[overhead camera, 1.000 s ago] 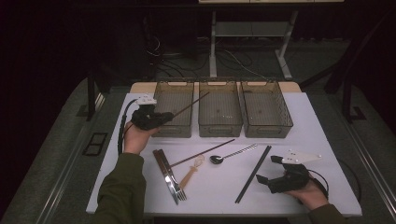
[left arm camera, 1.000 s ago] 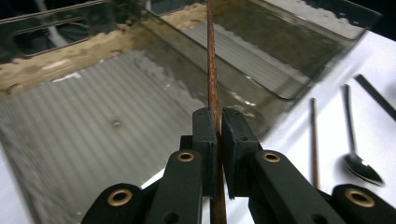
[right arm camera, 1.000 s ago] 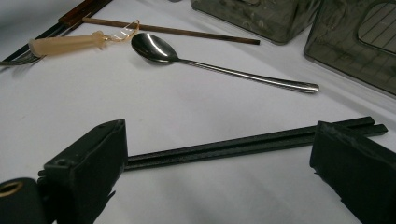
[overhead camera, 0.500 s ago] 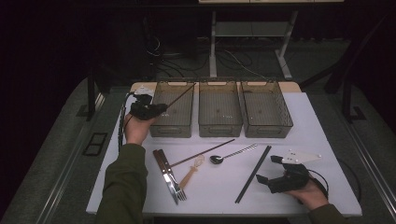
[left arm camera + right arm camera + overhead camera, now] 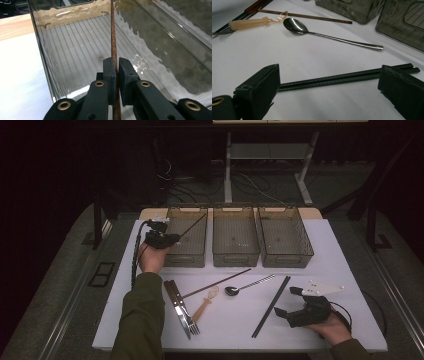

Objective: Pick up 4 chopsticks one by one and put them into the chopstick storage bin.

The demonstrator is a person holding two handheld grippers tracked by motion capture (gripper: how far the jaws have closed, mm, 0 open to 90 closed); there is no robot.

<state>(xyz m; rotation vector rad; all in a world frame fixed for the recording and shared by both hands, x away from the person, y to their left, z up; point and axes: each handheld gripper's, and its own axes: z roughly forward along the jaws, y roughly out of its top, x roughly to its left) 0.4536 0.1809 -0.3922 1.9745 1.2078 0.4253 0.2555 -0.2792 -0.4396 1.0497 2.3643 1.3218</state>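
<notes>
At the left of the table, your left gripper (image 5: 169, 239) hangs over the near rim of the leftmost clear plastic bin (image 5: 176, 259), its jaws pressed together on a thin brown wooden chopstick (image 5: 114, 42). The stick points toward one o'clock across the bin's ribbed floor, its far tip toward the far right corner, and seems not yet let go. This bin looks otherwise bare, so sorting is judged to be at its start.

Below the bins, going rightward on the white table top (image 5: 350, 330), lie the things left to do: a pair of dark-handled metal forks (image 5: 181, 309) side by side, tines toward five o'clock; a small pale plastic spoon (image 5: 204, 304); a second brown wooden chopstick (image 5: 216, 283) running toward two o'clock, touching the pale spoon's bowl; a long-handled steel spoon (image 5: 249, 284); and a pair of black chopsticks (image 5: 271, 306) lying from seven toward one o'clock.

The middle clear bin (image 5: 235, 256) and the right clear bin (image 5: 286, 259) appear to hold nothing.

At the far right, your right gripper (image 5: 289, 304) rests low at the table, jaws spread wide and clasping nothing; in the right gripper view the black chopsticks cross between them.
</notes>
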